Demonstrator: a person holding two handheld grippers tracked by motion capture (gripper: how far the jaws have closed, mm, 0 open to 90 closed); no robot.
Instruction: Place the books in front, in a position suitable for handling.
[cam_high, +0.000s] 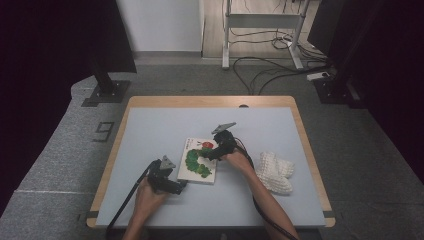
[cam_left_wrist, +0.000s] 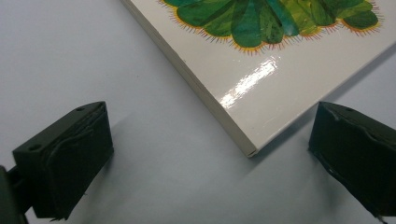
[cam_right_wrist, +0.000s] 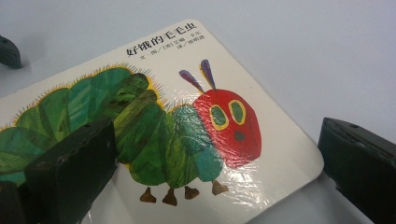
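Black tongs (cam_high: 182, 184), grey plates, trailing cables

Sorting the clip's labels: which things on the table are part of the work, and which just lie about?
In the work:
- picture book
- left gripper, open at the book's corner
- right gripper, open over its cover

Lying about:
- white knitted thing, right of the book

Both grippers, left gripper (cam_high: 181, 184) and right gripper (cam_high: 207, 156), flank the book (cam_high: 198, 161).
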